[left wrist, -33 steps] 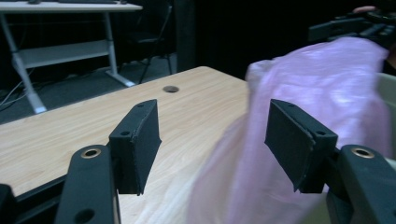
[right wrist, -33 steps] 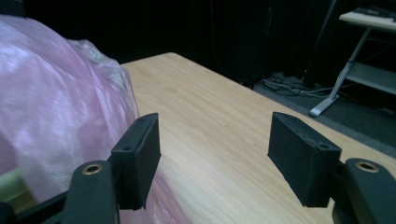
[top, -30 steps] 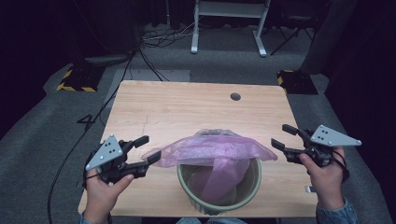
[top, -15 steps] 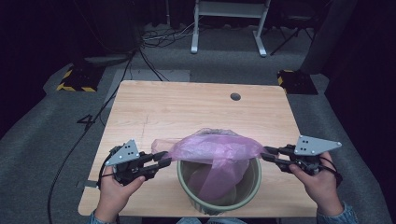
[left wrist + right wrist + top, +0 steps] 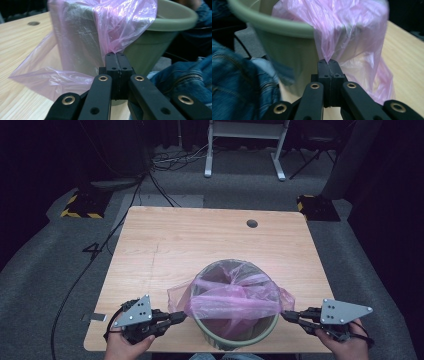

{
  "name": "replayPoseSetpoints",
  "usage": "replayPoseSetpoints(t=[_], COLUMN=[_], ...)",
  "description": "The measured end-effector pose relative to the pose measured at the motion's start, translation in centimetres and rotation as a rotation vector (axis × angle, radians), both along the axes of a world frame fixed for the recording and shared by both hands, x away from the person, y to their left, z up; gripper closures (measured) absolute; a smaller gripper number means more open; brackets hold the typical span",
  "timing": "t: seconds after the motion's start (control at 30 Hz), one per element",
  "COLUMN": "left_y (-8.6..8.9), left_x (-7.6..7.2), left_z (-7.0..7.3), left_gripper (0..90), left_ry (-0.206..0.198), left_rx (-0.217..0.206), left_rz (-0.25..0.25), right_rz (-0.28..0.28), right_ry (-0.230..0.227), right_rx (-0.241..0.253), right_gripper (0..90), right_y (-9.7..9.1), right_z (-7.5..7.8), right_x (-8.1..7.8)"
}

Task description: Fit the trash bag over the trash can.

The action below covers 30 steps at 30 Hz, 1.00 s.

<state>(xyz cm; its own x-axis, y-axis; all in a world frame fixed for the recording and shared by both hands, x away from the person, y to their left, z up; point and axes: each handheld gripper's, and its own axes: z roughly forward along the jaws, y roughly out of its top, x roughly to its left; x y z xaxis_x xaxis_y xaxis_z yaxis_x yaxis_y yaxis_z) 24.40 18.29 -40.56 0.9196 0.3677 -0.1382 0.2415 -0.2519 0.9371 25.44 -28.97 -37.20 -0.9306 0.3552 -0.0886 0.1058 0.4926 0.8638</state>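
We had pink bag (image 5: 235, 295) draped over green bin (image 5: 235, 335) at near edge of tabletop (image 5: 200, 240). Left gripper (image 5: 181, 316) jaws pinched bag's left edge, right gripper (image 5: 287, 316) jaws pinched right edge. We held both low beside rim, apparently to stretch liner over it.

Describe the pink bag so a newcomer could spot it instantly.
On the wooden table, at its near edge, stands a round green bin. The pink bag is the thin see-through plastic draped over its rim, pinched on either side by the left hand-held gripper and right hand-held gripper.
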Motion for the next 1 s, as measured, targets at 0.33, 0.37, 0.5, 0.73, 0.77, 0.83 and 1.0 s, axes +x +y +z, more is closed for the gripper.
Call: replayPoseSetpoints(t=[0.33, 0.37, 0.5, 0.73, 0.77, 0.83, 1.0], left_y=[-1.3, -1.5, -1.6, -0.1, 0.0, 0.4, 2.7], left_x=[-0.4, -0.4, 0.3, 1.7, 1.7, 1.3, -0.2], left_z=[-1.3, -1.7, -4.4, -6.1, -6.1, -5.4, -1.9], left_gripper=[90.0, 90.0, 90.0, 89.9, 84.7, 67.0, 40.3], left_ry=[-0.018, -0.013, 0.050, 0.138, 0.149, 0.141, 0.091], left_rx=[0.065, 0.143, 0.255, 0.204, 0.215, 0.242, 0.088], left_rz=[-0.078, -0.061, -0.020, 0.040, 0.048, 0.061, 0.095], right_rz=[0.182, 0.184, 0.125, -0.002, 0.001, -0.003, 0.004], right_ry=[0.164, 0.163, 0.164, 0.212, 0.226, 0.248, 0.259], right_rx=[-0.141, -0.167, -0.242, -0.189, -0.172, -0.169, -0.116], right_gripper=[90.0, 90.0, 90.0, 89.9, 89.1, 80.0, 42.0], right_y=[2.4, 2.7, 2.9, 0.1, -0.1, -0.4, -1.7], right_z=[-4.7, -5.1, -6.6, -8.2, -8.4, -8.8, -8.6], right_x=[-1.5, -1.6, -1.2, 0.2, 0.2, 0.1, -0.5])
